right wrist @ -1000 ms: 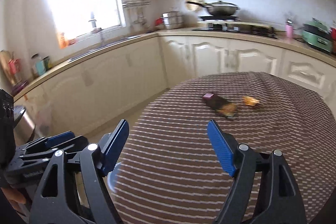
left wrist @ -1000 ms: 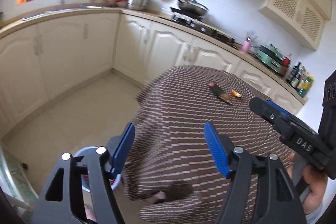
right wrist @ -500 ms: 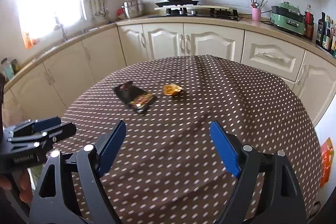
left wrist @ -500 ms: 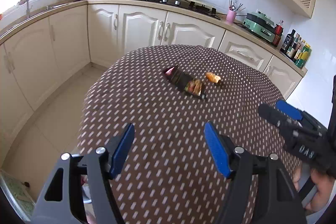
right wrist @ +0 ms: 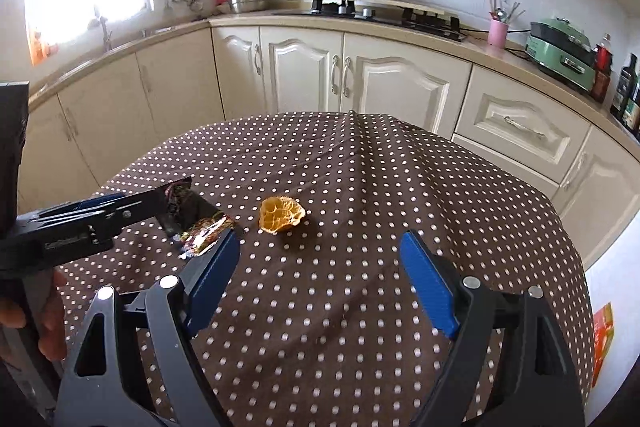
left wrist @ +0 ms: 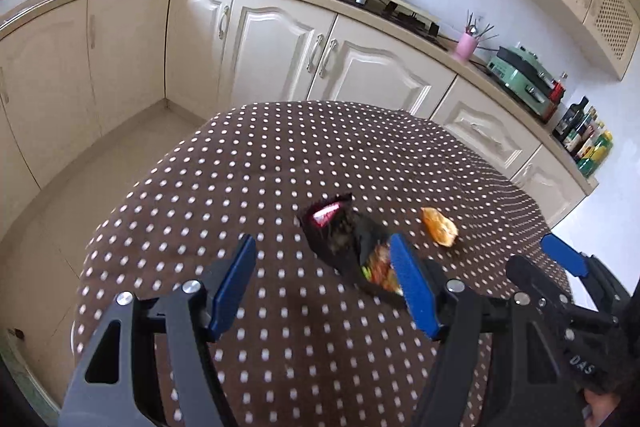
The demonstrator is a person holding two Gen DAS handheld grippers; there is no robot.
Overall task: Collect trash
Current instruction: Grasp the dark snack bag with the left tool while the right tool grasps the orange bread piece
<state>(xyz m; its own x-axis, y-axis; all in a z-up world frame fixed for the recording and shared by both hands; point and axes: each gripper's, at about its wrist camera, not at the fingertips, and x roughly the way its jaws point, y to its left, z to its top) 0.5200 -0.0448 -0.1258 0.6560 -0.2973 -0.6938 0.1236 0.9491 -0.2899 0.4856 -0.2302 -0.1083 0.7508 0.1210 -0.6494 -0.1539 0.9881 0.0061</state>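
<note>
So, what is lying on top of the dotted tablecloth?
On the dotted tablecloth lie a black snack wrapper and, apart from it, an orange peel. The cloth hangs over the edges, so the table underneath cannot be seen.

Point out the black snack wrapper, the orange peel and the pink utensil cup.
black snack wrapper [left wrist: 344, 243]: left wrist view, on its dark crumpled middle.
orange peel [right wrist: 280, 213]: right wrist view, on its hollow inner side.
pink utensil cup [right wrist: 498, 31]: right wrist view, on its side wall.
</note>
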